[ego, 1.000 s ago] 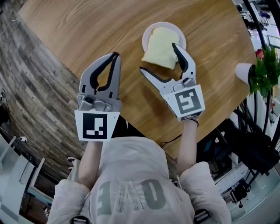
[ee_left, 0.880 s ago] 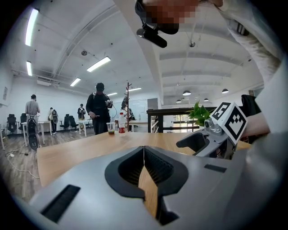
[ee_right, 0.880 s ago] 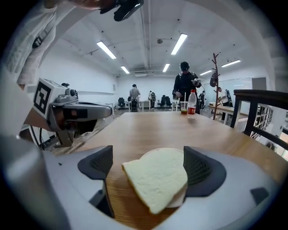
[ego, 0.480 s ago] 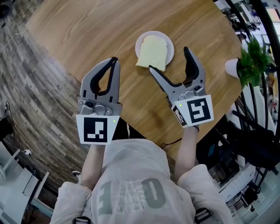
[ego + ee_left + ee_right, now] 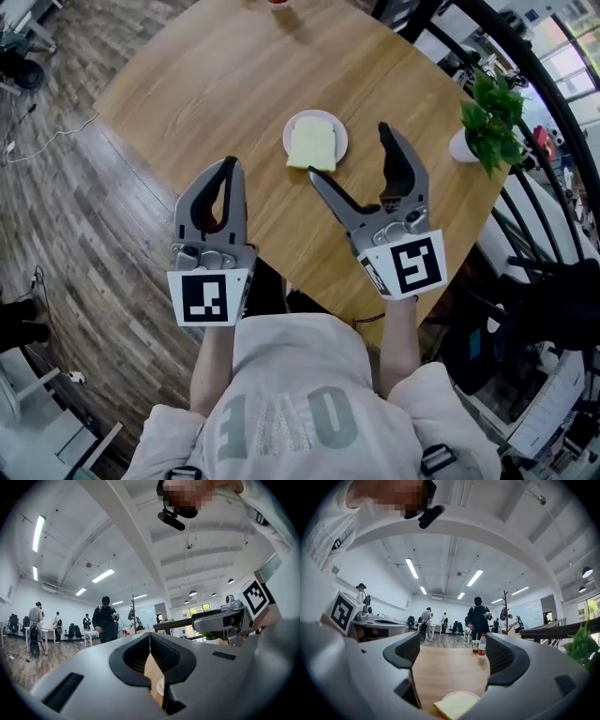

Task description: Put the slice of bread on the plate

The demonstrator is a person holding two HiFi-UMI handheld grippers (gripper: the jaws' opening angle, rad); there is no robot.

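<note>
A pale slice of bread point(image 5: 312, 143) lies flat on a small white plate point(image 5: 339, 132) on the round wooden table point(image 5: 234, 84); its near edge slightly overhangs the plate's rim. My right gripper point(image 5: 349, 152) is open and empty, held just short of the plate to its right. In the right gripper view the bread point(image 5: 454, 705) and plate point(image 5: 461, 694) sit low between the spread jaws of the right gripper point(image 5: 452, 654). My left gripper point(image 5: 231, 164) is shut and empty, to the left of the plate. In its own view the left gripper point(image 5: 150, 635) has its jaws pressed together.
A potted plant point(image 5: 487, 108) in a white pot point(image 5: 461, 145) stands at the table's right edge. A bottle point(image 5: 482, 645) and a cup point(image 5: 475, 645) stand at the far side. Black railings run along the right. Several people stand in the room beyond.
My right gripper has drawn back from the bread, which stays on the plate. Both grippers and the head camera have pulled away from the table. The left gripper stayed shut.
</note>
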